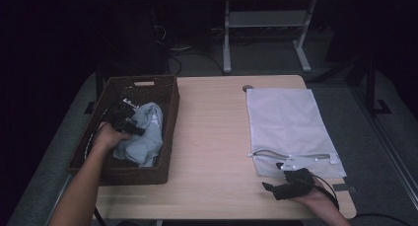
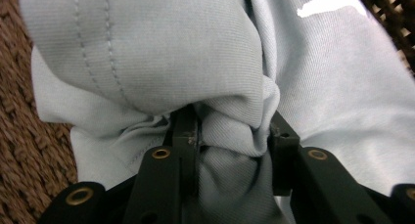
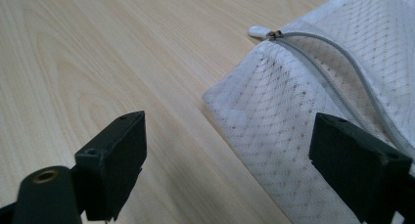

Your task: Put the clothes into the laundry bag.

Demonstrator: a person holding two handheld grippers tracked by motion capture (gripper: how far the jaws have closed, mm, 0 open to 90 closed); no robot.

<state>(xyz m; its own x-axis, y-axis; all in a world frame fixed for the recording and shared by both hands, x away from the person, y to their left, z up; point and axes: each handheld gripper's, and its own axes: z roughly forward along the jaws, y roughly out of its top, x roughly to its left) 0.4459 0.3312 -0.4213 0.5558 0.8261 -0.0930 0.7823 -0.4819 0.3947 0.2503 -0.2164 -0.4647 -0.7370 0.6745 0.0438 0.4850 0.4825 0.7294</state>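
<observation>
A light blue garment (image 1: 146, 137) lies crumpled in a brown wicker basket (image 1: 170, 132) at the table's left. My left gripper (image 1: 129, 125) reaches into the basket and is shut on a bunched fold of that garment (image 2: 171, 53), which is pinched between its two black jaws (image 2: 234, 136). A white mesh laundry bag (image 1: 288, 122) lies flat at the right, its grey zipper (image 3: 337, 67) partly undone near the front edge. My right gripper (image 1: 272, 189) rests by the bag's front left corner (image 3: 303, 101), open (image 3: 230, 150), with one jaw over bare wood and one over mesh.
The wooden table (image 1: 212, 137) has bare room between basket and bag. A small round grommet (image 1: 248, 88) sits at the back edge. Beyond the table stand a white desk frame (image 1: 266, 33) and cables on a dark floor.
</observation>
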